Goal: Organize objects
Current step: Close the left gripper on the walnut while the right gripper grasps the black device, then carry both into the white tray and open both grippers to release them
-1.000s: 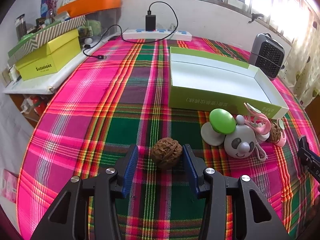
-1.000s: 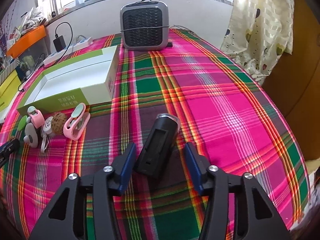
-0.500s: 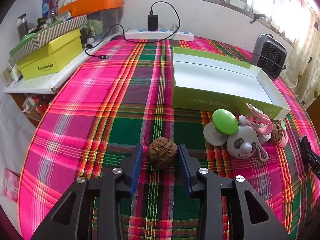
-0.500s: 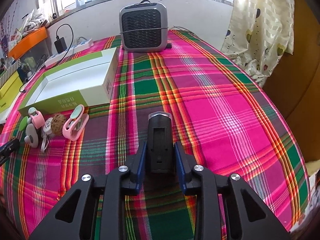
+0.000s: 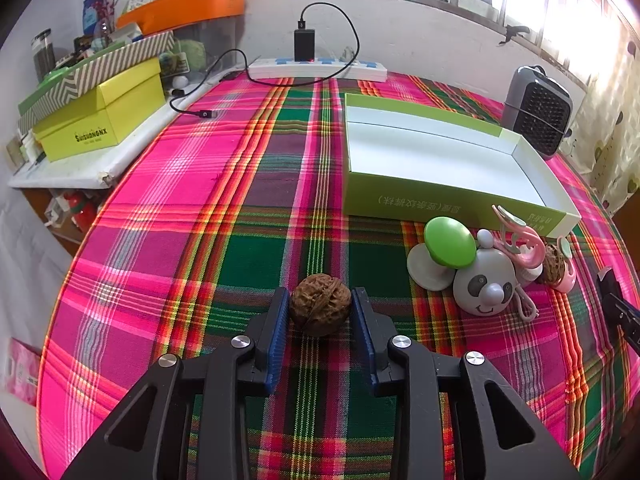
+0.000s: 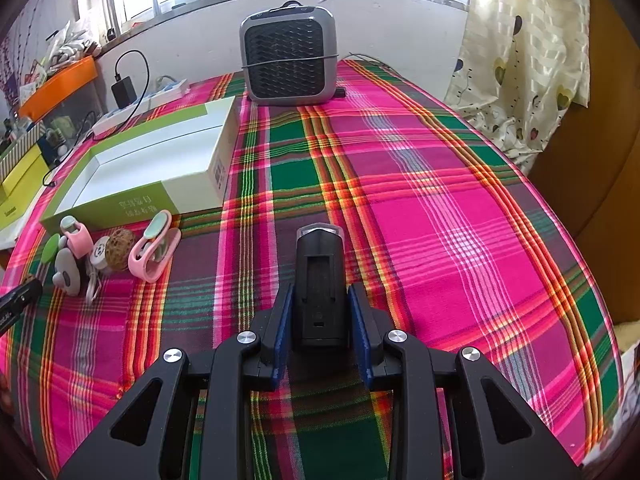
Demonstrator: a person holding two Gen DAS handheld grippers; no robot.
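A brown walnut (image 5: 320,310) lies on the plaid tablecloth between the blue pads of my left gripper (image 5: 320,295). The jaws are closing, and both pads touch the walnut's sides. My right gripper (image 6: 320,290) is shut on a black oblong device (image 6: 320,272) that lies lengthwise on the cloth, its clear front end pointing away. An open green-and-white box (image 5: 440,196) stands further back, also seen in the right wrist view (image 6: 132,200). In front of it lie a panda toy (image 5: 484,284), a green-capped piece (image 5: 448,246), pink clips (image 5: 520,236) and a second walnut (image 5: 554,268).
A grey heater (image 6: 290,60) stands at the table's far end. A white power strip (image 5: 316,68) with a black charger lies along the back wall. Yellow boxes (image 5: 100,120) sit on a side shelf to the left. A curtain (image 6: 520,60) hangs beyond the right edge.
The left jaws closed in from wide apart until they touched the walnut. The right jaws closed on the black device and turned it from slanted to straight.
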